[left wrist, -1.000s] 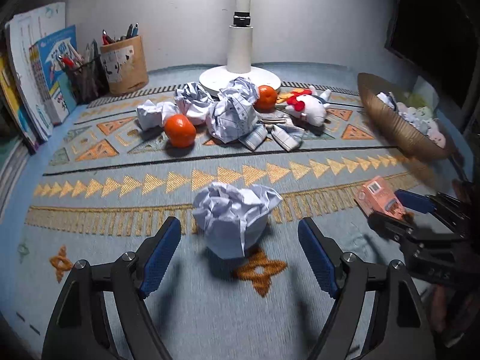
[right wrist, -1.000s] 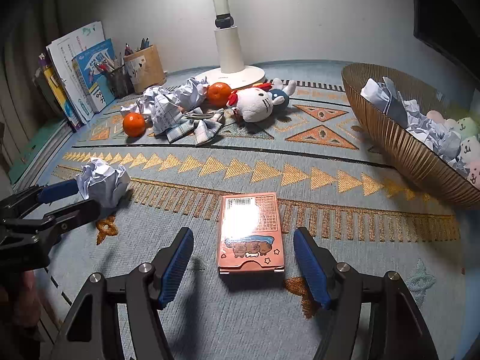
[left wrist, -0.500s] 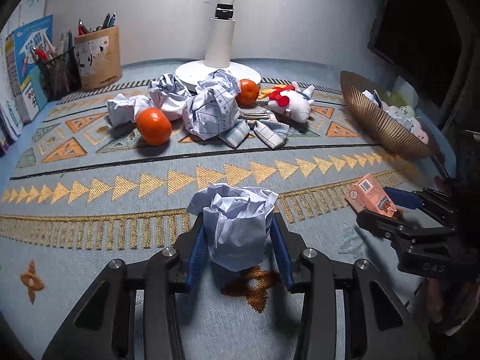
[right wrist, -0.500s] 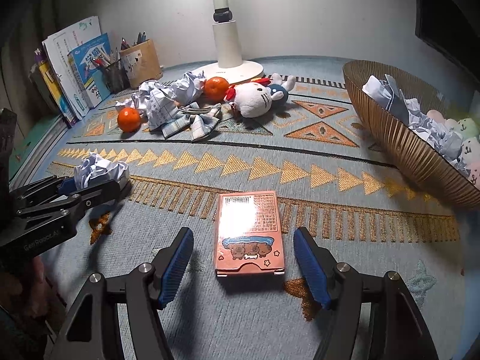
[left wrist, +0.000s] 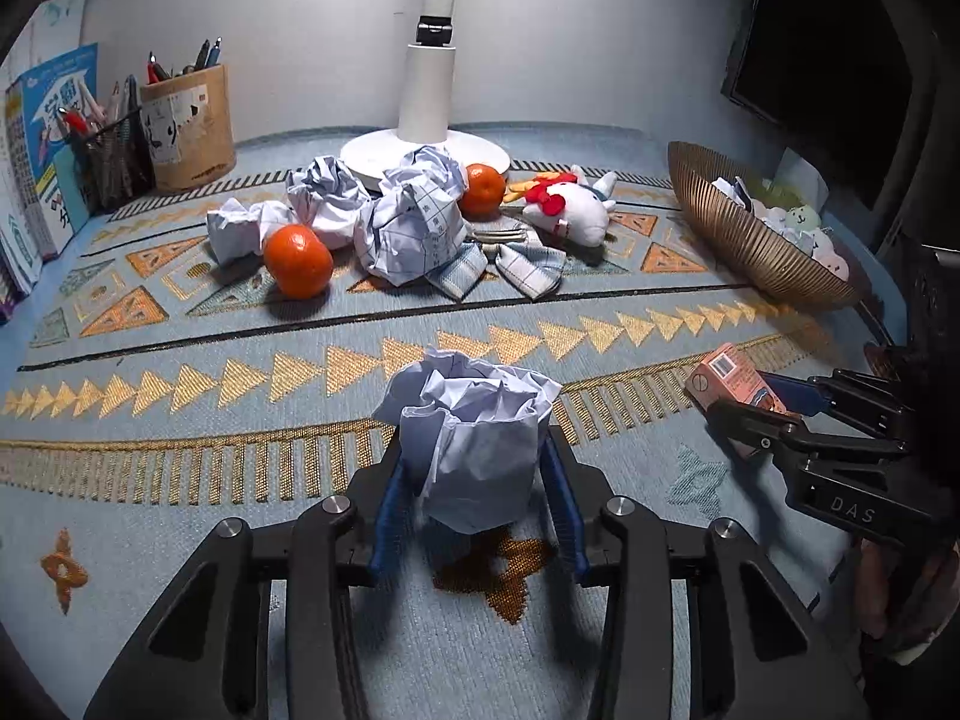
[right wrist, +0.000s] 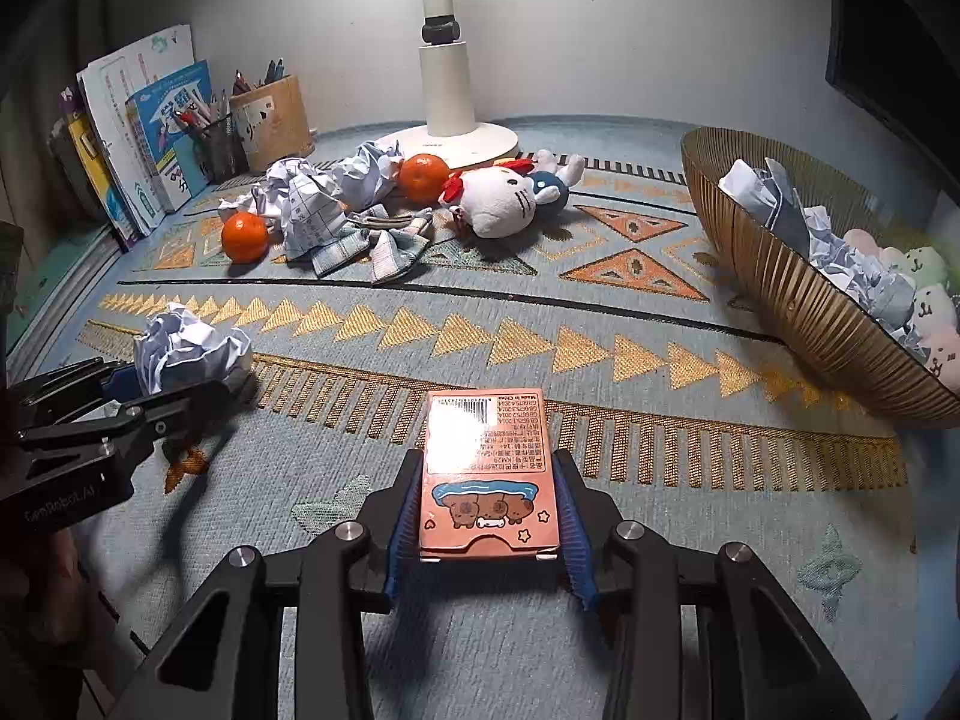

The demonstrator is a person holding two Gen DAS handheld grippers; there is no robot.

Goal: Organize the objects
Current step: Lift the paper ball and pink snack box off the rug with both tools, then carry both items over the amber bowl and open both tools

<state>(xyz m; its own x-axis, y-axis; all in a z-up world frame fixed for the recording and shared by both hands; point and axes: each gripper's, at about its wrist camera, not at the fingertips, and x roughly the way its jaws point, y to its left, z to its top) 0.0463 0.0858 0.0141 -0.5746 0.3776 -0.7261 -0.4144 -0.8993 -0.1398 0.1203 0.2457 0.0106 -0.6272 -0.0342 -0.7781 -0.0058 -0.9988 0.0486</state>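
The crumpled white paper ball (left wrist: 474, 450) is pinched between the closing jaws of the left gripper (left wrist: 474, 498), low over the blue patterned mat (left wrist: 180, 540). The flat pink card box (right wrist: 489, 474) is being squeezed by the closing right gripper (right wrist: 489, 534), presumably for the ribbed golden bowl (right wrist: 798, 300).

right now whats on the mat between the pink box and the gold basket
Nothing: in the right wrist view only bare patterned mat runs from the pink box to the gold basket.
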